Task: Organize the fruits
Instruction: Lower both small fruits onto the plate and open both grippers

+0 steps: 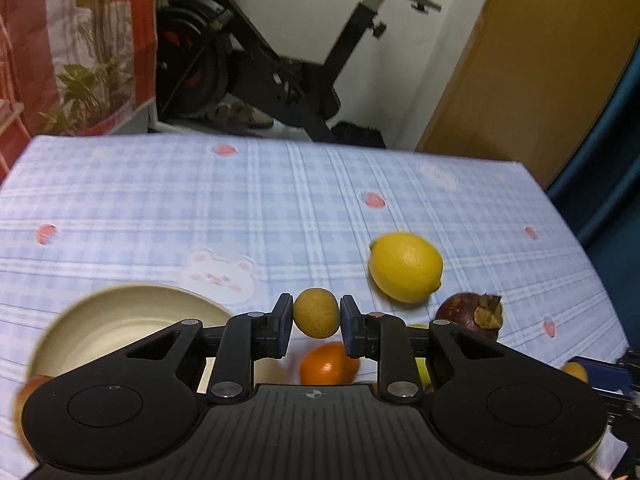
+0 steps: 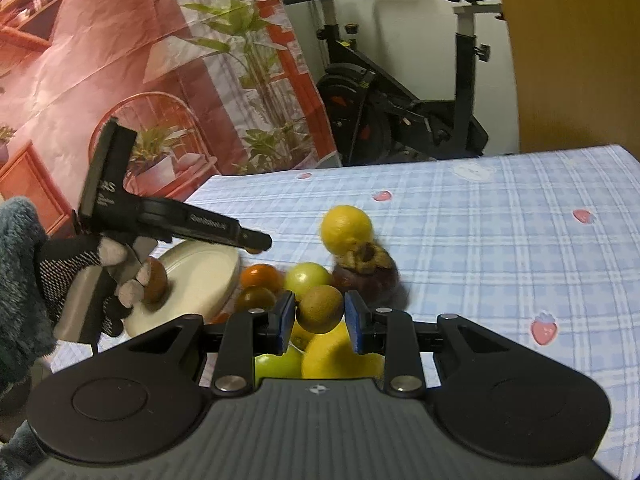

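Gripping a small dull-yellow round fruit (image 1: 316, 313), your left tongs (image 1: 315, 326) are closed to about that fruit's width, both blue pads pressed to its sides. The fruit is held clear of the table (image 1: 160, 208), slightly taller than wide, long axis roughly upright. Directly below it on the blue checked cloth sits an orange fruit (image 1: 329, 364). To the left lies a cream plate (image 1: 120, 320), blurred; to the right a lemon (image 1: 405, 267), its long axis running left to right with the nub toward the lower right. Just beside the lemon is a mangosteen (image 1: 470, 316), calyx turned to the right.

Your right tongs (image 2: 320, 322) are likewise clamped, on a small brownish round fruit (image 2: 320, 308); its shape is near spherical, so no long axis can be told. It is held above a cluster of fruit: a large yellow fruit (image 2: 340, 356) and a green fruit (image 2: 278, 364) beneath, with a second green fruit (image 2: 307, 277), an orange tomato-like fruit (image 2: 262, 277) and the mangosteen beyond. From this view your left tongs reach over the plate, on which a brown fruit (image 2: 154, 282) rests.
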Demonstrator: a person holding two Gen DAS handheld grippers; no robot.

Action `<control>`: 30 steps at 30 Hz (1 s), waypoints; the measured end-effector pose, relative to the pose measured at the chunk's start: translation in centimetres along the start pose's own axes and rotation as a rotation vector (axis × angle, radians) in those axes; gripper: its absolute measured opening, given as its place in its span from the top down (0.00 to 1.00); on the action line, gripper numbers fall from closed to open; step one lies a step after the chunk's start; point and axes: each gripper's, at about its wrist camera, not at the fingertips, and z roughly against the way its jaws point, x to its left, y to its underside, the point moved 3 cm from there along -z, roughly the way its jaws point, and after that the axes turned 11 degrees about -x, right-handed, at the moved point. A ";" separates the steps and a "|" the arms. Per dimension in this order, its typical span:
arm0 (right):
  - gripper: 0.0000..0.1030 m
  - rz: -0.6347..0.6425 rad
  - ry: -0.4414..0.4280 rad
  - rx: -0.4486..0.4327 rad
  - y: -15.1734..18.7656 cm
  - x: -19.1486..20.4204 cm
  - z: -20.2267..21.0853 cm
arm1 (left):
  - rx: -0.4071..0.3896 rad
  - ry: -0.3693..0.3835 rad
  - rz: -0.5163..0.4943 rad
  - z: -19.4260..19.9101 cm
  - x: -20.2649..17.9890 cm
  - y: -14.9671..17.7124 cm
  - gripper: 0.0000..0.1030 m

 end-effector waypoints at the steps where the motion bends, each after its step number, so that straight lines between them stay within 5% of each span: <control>1: 0.72 0.006 -0.008 0.000 -0.2 0.4 -0.3 | -0.010 0.001 0.008 0.8 0.6 -0.1 0.74; 7: 0.72 0.069 -0.097 0.019 -1.7 4.3 -4.0 | -0.026 -0.033 0.031 5.0 5.5 -0.1 0.74; 16: 0.72 0.237 -0.225 0.094 -2.6 12.0 -13.6 | -0.002 -0.078 0.065 5.0 11.6 0.7 0.74; 30: 0.72 0.505 -0.219 0.256 1.6 16.2 -24.5 | 0.061 -0.042 0.059 2.5 13.7 2.1 0.74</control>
